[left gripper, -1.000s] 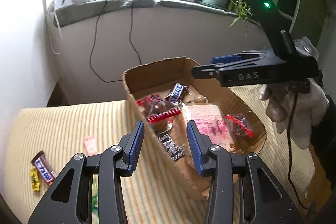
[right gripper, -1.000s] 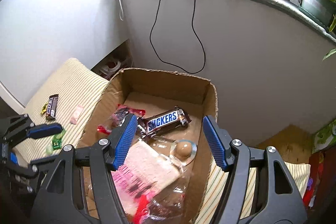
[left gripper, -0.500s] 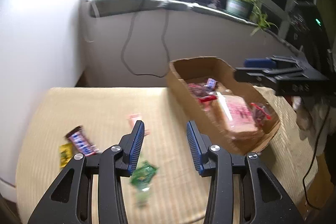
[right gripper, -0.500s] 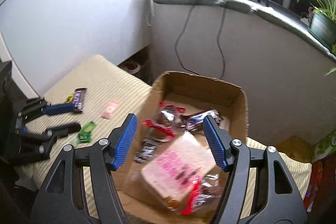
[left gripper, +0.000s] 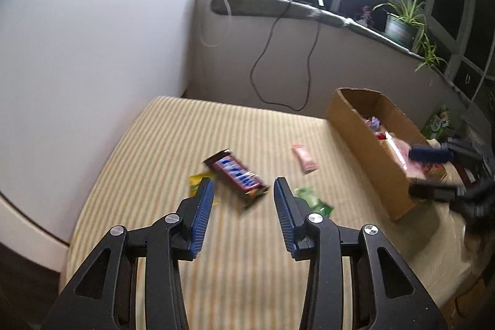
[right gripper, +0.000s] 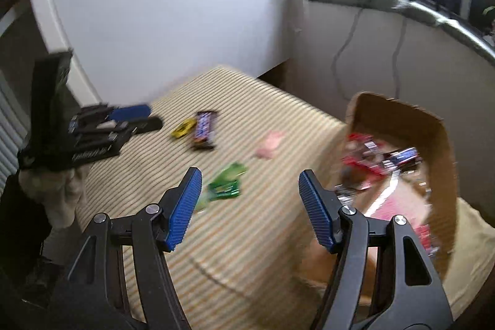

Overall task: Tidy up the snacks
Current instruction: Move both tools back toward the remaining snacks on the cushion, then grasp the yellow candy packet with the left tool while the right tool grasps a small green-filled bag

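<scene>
Covering table: striped cloth (left gripper: 161, 163) | white wall (left gripper: 92, 20) behind | both grippers (left gripper: 243, 197) (right gripper: 250, 184) agape, empty

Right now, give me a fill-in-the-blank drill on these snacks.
1. The Snickers bar lies on the ___ cloth.
2. Both grippers, left and right, are ___.
3. The box is made of ___.
4. The wrapper nearest the right gripper is ___.

Missing: striped; open; cardboard; green

Snacks in cardboard box (right gripper: 445, 144) blurred, unreadable.
</scene>
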A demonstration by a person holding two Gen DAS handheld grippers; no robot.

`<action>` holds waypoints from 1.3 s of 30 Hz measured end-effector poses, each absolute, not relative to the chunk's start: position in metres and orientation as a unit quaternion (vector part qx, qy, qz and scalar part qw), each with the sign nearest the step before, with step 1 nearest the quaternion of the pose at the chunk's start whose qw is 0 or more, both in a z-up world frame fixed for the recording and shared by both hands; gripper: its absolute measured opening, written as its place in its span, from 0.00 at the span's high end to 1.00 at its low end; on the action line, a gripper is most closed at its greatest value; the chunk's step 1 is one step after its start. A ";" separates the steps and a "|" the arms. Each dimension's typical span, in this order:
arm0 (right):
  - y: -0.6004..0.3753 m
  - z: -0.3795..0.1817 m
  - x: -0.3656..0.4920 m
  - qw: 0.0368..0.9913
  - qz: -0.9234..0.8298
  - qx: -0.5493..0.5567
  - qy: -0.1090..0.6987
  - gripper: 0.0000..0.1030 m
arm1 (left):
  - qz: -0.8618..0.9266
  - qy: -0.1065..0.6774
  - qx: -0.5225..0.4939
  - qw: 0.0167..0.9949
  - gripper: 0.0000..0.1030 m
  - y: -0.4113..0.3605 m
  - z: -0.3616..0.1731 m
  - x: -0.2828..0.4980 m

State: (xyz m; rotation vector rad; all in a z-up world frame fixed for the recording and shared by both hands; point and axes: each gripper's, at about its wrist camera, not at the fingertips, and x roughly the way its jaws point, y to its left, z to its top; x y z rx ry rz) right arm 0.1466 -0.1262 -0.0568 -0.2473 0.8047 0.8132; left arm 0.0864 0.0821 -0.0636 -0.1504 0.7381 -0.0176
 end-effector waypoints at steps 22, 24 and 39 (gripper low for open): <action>-0.072 -0.139 0.120 0.815 0.343 -0.109 0.454 0.42 | -0.018 0.415 -0.083 0.906 0.67 0.115 -0.117 0.121; -0.071 -0.141 0.121 0.816 0.341 -0.107 0.454 0.42 | -0.016 0.419 -0.084 0.904 0.67 0.116 -0.121 0.125; -0.057 -0.156 0.126 0.815 0.331 -0.119 0.461 0.56 | 0.002 0.431 -0.070 0.899 0.77 0.115 -0.133 0.140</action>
